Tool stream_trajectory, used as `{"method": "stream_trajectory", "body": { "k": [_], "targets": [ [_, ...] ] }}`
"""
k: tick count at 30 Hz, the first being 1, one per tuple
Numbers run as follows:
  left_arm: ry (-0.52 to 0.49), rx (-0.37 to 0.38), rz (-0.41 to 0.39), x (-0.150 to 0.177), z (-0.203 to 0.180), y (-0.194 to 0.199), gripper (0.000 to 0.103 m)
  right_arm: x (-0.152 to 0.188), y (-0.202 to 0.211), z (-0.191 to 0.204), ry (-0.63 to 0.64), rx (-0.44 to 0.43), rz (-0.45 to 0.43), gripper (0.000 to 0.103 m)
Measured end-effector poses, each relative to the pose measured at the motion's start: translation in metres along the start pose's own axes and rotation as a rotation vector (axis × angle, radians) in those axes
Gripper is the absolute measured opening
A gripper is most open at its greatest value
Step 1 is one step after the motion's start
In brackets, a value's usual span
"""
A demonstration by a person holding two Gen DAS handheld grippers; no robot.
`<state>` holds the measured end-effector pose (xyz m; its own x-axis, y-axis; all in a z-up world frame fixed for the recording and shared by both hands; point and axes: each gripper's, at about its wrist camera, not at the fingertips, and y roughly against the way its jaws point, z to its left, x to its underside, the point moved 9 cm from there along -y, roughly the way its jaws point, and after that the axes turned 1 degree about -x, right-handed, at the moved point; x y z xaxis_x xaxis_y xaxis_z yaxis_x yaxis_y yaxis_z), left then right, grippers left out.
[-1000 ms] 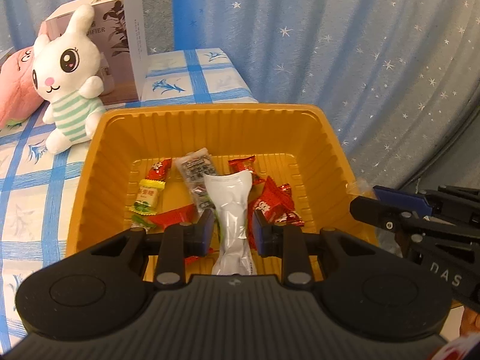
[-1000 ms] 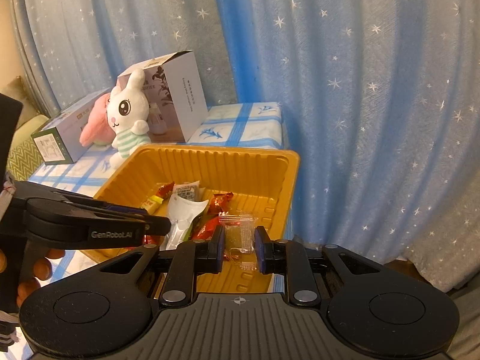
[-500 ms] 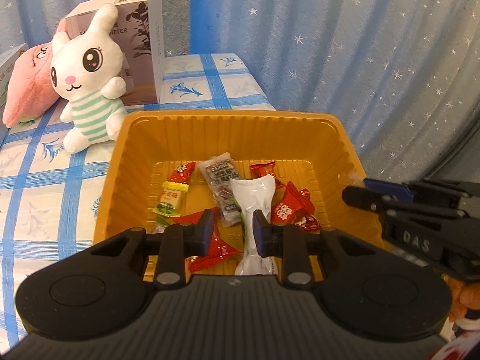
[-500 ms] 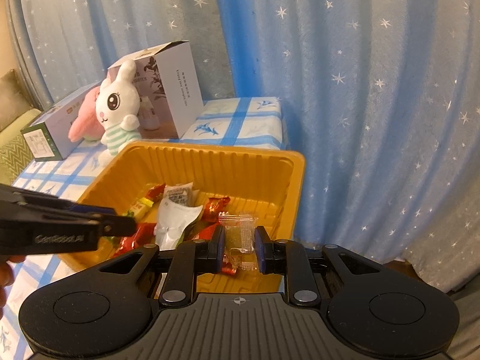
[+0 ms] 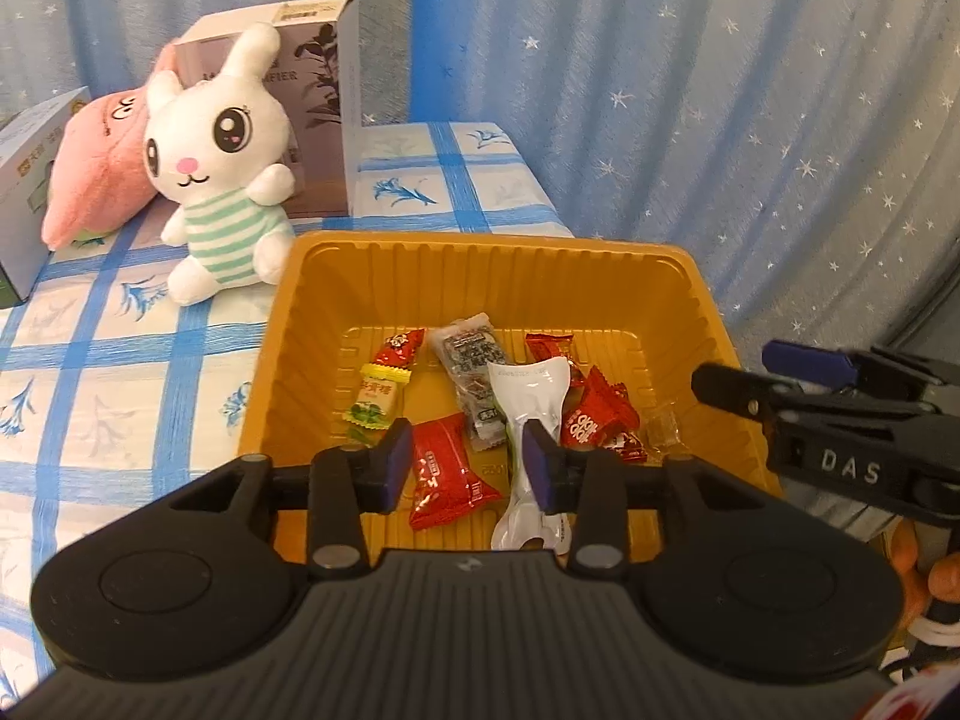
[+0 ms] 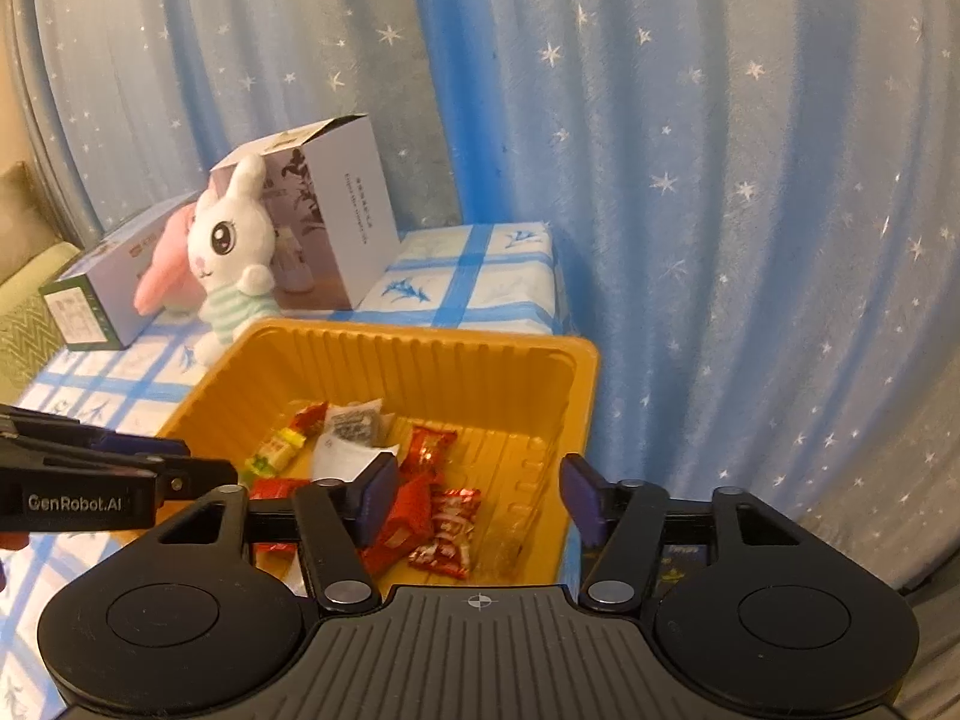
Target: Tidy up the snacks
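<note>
An orange tray (image 5: pixel 312 324) of wrapped snacks is seen on a blue-checked tablecloth (image 5: pixel 120 360), right of one white toy rabbit (image 5: pixel 222 162). "DAS" is printed on the right gripper (image 6: pixel 480 498), "GenRobot.AI" on the left gripper (image 5: pixel 462 462). Both jaws, just opened, hold nothing above one white packet (image 5: pixel 528 402) and one clear candy (image 5: pixel 663 429) in the tray.

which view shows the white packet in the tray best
The left wrist view: the white packet lies nearly whole among the snacks, its lower end behind a finger. The right wrist view shows only its top, behind that gripper's finger.
</note>
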<state>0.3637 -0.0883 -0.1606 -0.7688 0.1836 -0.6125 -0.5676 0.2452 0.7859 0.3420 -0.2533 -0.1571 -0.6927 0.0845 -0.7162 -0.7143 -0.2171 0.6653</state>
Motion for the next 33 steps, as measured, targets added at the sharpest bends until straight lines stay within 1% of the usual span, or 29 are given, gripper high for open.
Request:
{"method": "stream_trajectory", "body": {
  "k": [5,7,11,20,26,28,33],
  "targets": [
    [0.010,-0.009,-0.022,0.003,0.003,0.020,0.045,0.007,0.014,0.004,-0.020,-0.010,0.014,0.073],
    [0.016,-0.014,-0.029,0.005,0.005,0.029,0.050,0.009,0.022,0.006,-0.034,-0.018,0.014,0.076],
    [0.031,-0.017,-0.038,0.012,0.010,0.048,0.051,0.016,0.039,0.011,-0.043,-0.024,0.022,0.079],
    [0.054,-0.041,-0.048,0.043,0.020,0.098,0.051,0.037,0.078,0.036,-0.030,-0.041,0.058,0.081],
    [0.062,-0.051,-0.034,0.072,0.022,0.127,0.051,0.054,0.099,0.057,-0.021,-0.052,0.099,0.081],
    [0.074,-0.057,-0.029,0.082,0.023,0.135,0.051,0.061,0.106,0.064,-0.017,-0.061,0.122,0.081],
    [0.101,-0.066,-0.018,0.103,0.026,0.154,0.051,0.076,0.122,0.080,0.006,-0.080,0.148,0.081]
  ]
}}
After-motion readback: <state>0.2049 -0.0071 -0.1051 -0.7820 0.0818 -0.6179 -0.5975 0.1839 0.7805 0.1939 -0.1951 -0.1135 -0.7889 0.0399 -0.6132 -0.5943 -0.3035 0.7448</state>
